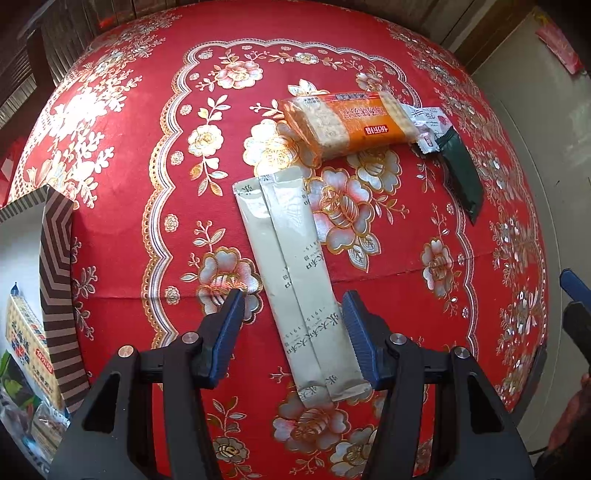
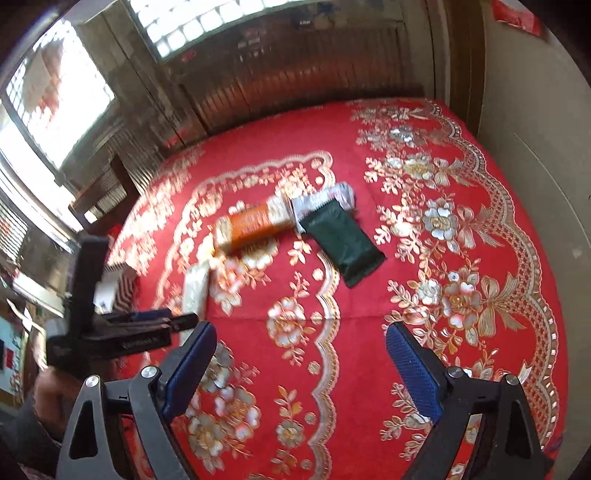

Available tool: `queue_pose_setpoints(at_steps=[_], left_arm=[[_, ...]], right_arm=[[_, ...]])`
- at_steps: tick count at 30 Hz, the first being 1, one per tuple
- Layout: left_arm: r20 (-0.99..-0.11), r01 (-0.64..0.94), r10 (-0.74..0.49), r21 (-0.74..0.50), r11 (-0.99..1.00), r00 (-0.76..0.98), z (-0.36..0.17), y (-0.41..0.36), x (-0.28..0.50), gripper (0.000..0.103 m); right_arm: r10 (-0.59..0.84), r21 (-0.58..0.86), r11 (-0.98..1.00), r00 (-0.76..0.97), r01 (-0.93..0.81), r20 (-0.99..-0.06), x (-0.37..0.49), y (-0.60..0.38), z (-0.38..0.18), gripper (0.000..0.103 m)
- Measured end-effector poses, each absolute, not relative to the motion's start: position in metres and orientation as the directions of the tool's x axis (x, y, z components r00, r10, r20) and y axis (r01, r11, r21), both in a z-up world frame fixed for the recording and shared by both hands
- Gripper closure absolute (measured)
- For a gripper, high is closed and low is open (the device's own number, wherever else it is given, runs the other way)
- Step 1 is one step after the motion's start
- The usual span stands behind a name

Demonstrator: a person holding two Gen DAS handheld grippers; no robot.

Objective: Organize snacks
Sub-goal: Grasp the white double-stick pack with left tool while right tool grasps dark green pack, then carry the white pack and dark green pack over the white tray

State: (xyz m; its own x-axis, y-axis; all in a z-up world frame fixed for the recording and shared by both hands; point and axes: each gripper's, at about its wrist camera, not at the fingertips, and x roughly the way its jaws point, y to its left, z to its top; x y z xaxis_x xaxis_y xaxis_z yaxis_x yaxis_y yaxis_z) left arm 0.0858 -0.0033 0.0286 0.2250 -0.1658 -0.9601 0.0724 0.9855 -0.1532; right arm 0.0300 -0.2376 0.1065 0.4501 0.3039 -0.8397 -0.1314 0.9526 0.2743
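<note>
Two beige stick sachets (image 1: 295, 280) lie side by side on the red floral tablecloth (image 1: 129, 184). My left gripper (image 1: 293, 306) hangs open over their near half; its right finger is at their edge and its left finger stands apart. Beyond them lie an orange cracker pack (image 1: 347, 122), a small white wrapper (image 1: 428, 122) and a dark green packet (image 1: 461, 173). My right gripper (image 2: 301, 332) is open over bare cloth with nothing between its fingers. It faces the orange pack (image 2: 251, 225) and the green packet (image 2: 343, 247).
A brown-and-white striped box (image 1: 55, 258) at the table's left edge holds several snack packs. The table's right edge (image 1: 543, 258) borders a pale floor. Wooden panelling and windows (image 2: 258, 22) stand behind the table. A hand (image 2: 48, 391) holds the left tool.
</note>
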Motion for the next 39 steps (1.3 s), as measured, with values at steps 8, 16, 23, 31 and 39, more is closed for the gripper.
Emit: queue_pose_setpoints(at_steps=[8, 16, 23, 31, 39], left_arm=[[-0.964, 0.022, -0.143, -0.142, 0.99, 0.225, 0.022, -0.004, 0.084, 0.048], [-0.968, -0.015, -0.077, -0.083, 0.996, 0.238, 0.018, -0.006, 0.084, 0.048], [-0.972, -0.007, -0.024, -0.026, 1.0, 0.232, 0.014, -0.015, 0.087, 0.043], [-0.973, -0.031, 0.022, 0.015, 0.999, 0.232, 0.008, -0.024, 0.092, 0.026], [-0.968, -0.034, 0.015, 0.007, 0.999, 0.251, 0.004, -0.024, 0.092, 0.027]], right_arm=[[0.282, 0.231, 0.958, 0.399, -0.172, -0.872, 0.037, -0.235, 0.091, 0.012], [0.268, 0.185, 0.95, 0.357, -0.25, -0.895, 0.063, -0.23, 0.076, 0.012], [0.243, 0.138, 0.94, 0.327, -0.311, -0.913, 0.117, -0.236, 0.055, 0.019], [0.202, 0.078, 0.922, 0.297, -0.38, -0.933, 0.163, -0.234, 0.026, 0.032], [0.177, 0.037, 0.914, 0.316, -0.403, -0.932, 0.166, -0.234, 0.019, 0.056]])
